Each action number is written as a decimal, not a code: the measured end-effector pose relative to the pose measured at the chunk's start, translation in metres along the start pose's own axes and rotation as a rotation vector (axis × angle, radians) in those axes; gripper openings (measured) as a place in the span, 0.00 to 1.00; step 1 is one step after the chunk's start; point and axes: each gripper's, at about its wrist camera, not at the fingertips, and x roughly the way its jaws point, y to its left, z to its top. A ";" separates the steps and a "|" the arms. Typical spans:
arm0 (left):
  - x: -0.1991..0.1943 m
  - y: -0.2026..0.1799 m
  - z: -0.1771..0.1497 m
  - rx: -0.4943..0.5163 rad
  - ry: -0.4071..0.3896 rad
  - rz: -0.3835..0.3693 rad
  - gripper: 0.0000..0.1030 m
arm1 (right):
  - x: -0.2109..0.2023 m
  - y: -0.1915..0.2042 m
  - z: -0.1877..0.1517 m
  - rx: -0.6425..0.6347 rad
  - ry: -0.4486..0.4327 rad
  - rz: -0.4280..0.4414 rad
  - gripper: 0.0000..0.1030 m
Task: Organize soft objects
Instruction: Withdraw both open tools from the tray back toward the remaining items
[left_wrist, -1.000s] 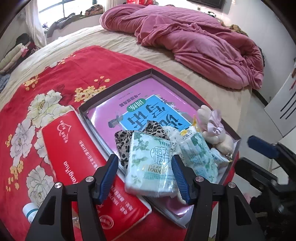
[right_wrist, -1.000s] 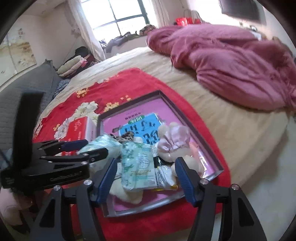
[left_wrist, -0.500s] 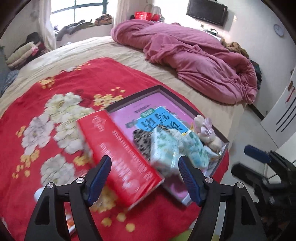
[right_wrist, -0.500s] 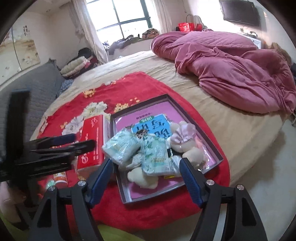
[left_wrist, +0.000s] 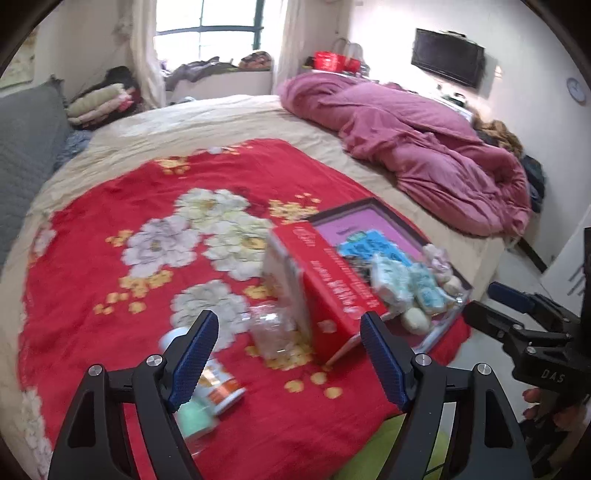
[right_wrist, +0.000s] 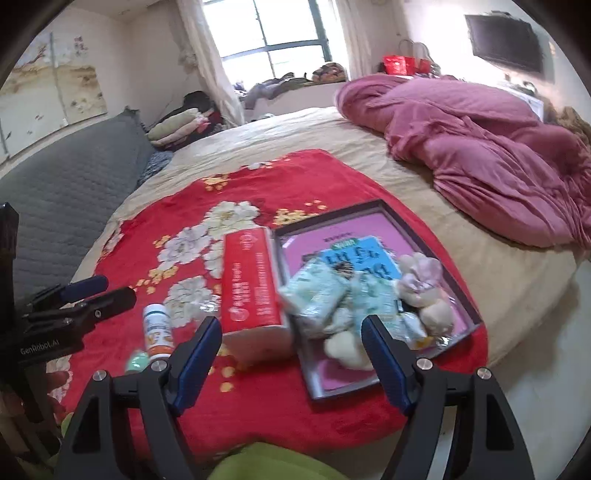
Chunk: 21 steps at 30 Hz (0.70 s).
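Soft tissue packs (right_wrist: 317, 295) and a cream plush toy with a pink bow (right_wrist: 421, 280) lie piled in a dark tray (right_wrist: 476, 317) on the red floral blanket (right_wrist: 295, 177). Over the blanket's near edge my right gripper (right_wrist: 291, 328) hangs back from the tray, its jaws opening and nothing between them. My left gripper (left_wrist: 288, 332) hovers further left, above a clear jar (left_wrist: 271, 332) and beside the red tissue box (left_wrist: 321, 280), its jaws also opening and empty. From there the tissue packs (left_wrist: 391, 284) and the plush (left_wrist: 439, 262) show at the right.
A pill bottle (right_wrist: 157, 328) and a pale green object (right_wrist: 136, 360) lie near the blanket's front edge. A pink-and-blue book (right_wrist: 354, 254) lines the tray. A crumpled pink duvet (right_wrist: 498, 147) fills the bed's far right, and a grey headboard (right_wrist: 66, 192) stands on the left.
Both grippers have pulled back and up from the tray, the left one swinging leftward, and both sets of jaws have widened. The tissue packs once between the fingers now lie in the tray.
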 end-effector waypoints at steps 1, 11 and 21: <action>-0.006 0.007 -0.003 -0.011 -0.003 0.002 0.78 | 0.000 0.007 0.001 -0.009 0.000 0.008 0.75; -0.045 0.064 -0.033 -0.099 0.004 0.082 0.78 | -0.010 0.073 0.003 -0.119 -0.003 0.063 0.75; -0.061 0.103 -0.071 -0.157 0.036 0.132 0.78 | -0.009 0.115 -0.008 -0.179 0.028 0.108 0.75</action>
